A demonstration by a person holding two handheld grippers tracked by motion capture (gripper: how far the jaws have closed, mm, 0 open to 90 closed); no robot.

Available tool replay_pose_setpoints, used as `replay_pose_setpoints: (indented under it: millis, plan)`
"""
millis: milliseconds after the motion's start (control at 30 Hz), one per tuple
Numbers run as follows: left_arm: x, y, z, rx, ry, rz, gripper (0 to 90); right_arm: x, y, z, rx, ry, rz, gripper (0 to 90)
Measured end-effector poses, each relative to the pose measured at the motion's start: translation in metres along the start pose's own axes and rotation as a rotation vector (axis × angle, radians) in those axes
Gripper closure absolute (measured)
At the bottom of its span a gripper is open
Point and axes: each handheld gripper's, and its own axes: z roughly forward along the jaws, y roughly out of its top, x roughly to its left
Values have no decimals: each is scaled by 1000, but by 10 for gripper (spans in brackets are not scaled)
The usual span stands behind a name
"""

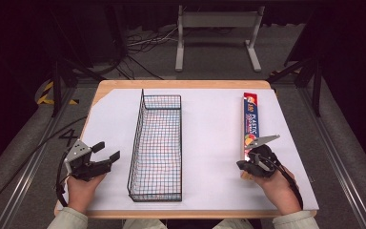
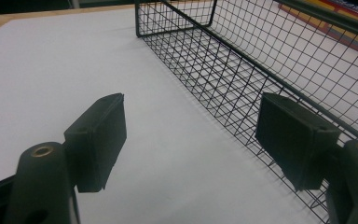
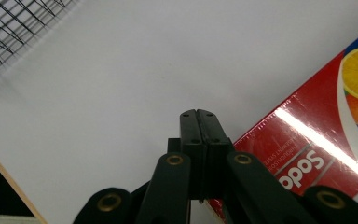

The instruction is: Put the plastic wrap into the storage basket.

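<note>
High view: plastic wrap box lies lengthwise front-to-back; right gripper fingers pressed together at near end

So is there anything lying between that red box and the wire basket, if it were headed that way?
Nothing visible does. The red box lies on the white sheet to the right of the wire basket, with bare sheet between them. The right gripper, fingers shut together, sits at the box's near end.

High view looks forward and down over the whole table. Gripper views sit low and close; left shares the wire basket, right the red box.
</note>
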Motion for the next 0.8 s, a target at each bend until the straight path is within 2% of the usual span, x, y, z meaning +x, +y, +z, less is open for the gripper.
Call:
replay_pose_setpoints:
  millis: [100, 267, 367, 467, 500, 633, 667, 733, 800]
  plan:
    - [0, 0, 0, 1, 0, 0, 249, -4, -7, -6, 7, -16, 7, 900]
    - [0, 0, 0, 2, 1, 4, 249, -14, -21, -16, -7, -24, 54, 900]
    - [-1, 0, 0, 2, 1, 3, 249, -17, -26, -18, -18, -33, 50, 900]
    - [-1, 0, 1, 4, 0, 2, 249, -16, -28, -19, -55, -7, 53, 787]
    - [-1, 0, 1, 4, 0, 2, 249, -16, -28, -19, -55, -7, 53, 787]
    - [-1, 0, 2, 6, 1, 2, 249, -12, -25, -26, -142, 13, 22, 561]
    - [-1, 0, 2, 6, 1, 2, 248, -12, -25, -26, -142, 13, 22, 561]
    - [-1, 0, 2, 6, 1, 4, 248, -10, -23, -29, -182, 9, 4, 430]
    - [-1, 0, 2, 7, 1, 7, 248, -10, -19, -32, -214, 13, 18, 344]
